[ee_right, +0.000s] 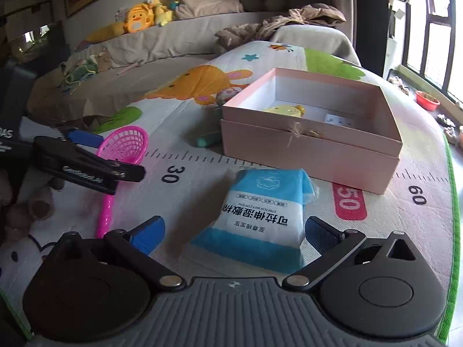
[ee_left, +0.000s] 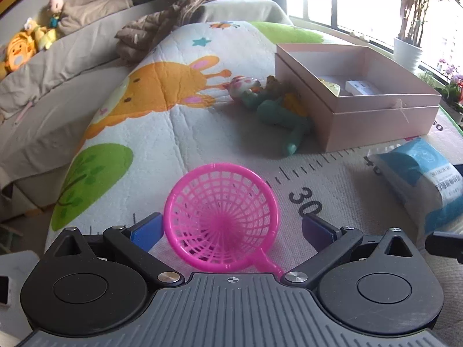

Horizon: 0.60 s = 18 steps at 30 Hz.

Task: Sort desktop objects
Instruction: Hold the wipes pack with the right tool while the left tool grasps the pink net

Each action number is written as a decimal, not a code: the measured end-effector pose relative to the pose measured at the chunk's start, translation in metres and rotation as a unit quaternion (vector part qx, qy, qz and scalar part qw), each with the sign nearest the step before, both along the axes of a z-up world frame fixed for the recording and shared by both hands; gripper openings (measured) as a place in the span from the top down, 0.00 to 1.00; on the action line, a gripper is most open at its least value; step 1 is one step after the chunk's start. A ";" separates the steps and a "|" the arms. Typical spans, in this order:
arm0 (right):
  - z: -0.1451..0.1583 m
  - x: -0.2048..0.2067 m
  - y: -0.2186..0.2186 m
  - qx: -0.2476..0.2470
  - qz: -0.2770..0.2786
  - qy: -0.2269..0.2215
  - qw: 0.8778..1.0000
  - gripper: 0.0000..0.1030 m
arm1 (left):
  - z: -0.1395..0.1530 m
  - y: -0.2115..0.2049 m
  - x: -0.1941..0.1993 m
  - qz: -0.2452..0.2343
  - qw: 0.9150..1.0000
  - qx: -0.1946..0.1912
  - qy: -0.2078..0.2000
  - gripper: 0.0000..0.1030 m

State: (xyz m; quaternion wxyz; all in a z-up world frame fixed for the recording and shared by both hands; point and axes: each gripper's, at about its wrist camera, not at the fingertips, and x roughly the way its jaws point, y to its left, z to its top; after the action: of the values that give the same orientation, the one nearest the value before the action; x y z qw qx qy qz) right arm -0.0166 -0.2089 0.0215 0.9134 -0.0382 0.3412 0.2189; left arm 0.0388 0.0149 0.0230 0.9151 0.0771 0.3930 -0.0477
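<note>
In the left wrist view, the left gripper (ee_left: pixel 230 228) stands wide open, its blue pads either side of the pink toy net (ee_left: pixel 221 217), which lies on the play mat (ee_left: pixel 139 133) tilted up on its rim. Neither pad touches the hoop; the handle runs toward 5 o'clock and disappears under the gripper body. Beyond, at about 1 o'clock, a green toy (ee_left: pixel 277 112) and a small round figure (ee_left: pixel 241 86) lie just beside the pink box (ee_left: pixel 376 115), which is open and already holds a yellow item and a white carton. At 3 o'clock lies the blue cotton pack (ee_left: pixel 419 185).

In the right wrist view, the right gripper (ee_right: pixel 233 231) is likewise spread open, straddling the cotton pack (ee_right: pixel 260 217) without visibly touching it. The net (ee_right: pixel 124 147) sits at 10 o'clock under the other gripper, and the box (ee_right: pixel 312 141) lies at 12 to 1 o'clock, near the pack's far end.

Risks, as I judge them: the net's hoop is thin, springy lattice, so closing on it could flex it or squirt it out sideways. The pack is soft and slick, so a pinch at the near end may let it sag or slip on the way over the box wall. Both grippers heading for one box could also collide.
</note>
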 end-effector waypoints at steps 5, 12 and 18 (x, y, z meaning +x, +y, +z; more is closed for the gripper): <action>-0.001 0.007 -0.007 0.000 -0.055 -0.014 0.998 0.00 | -0.001 -0.023 -0.001 -0.055 0.998 -0.011 -0.015 0.00; -0.003 0.019 -0.041 0.040 -0.167 -0.013 0.985 0.00 | -0.006 -0.034 -0.007 -0.061 0.998 0.010 -0.017 0.00; -0.009 0.025 -0.049 0.062 -0.195 0.011 0.979 0.00 | -0.008 -0.021 -0.014 -0.042 0.999 0.007 -0.010 0.00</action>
State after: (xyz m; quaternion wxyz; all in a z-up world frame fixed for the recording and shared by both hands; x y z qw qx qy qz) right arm 0.0086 -0.2576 0.0123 0.9354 0.0880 0.3377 0.0577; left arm 0.0252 -0.0061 0.0146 0.9156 0.1002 0.3806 -0.0826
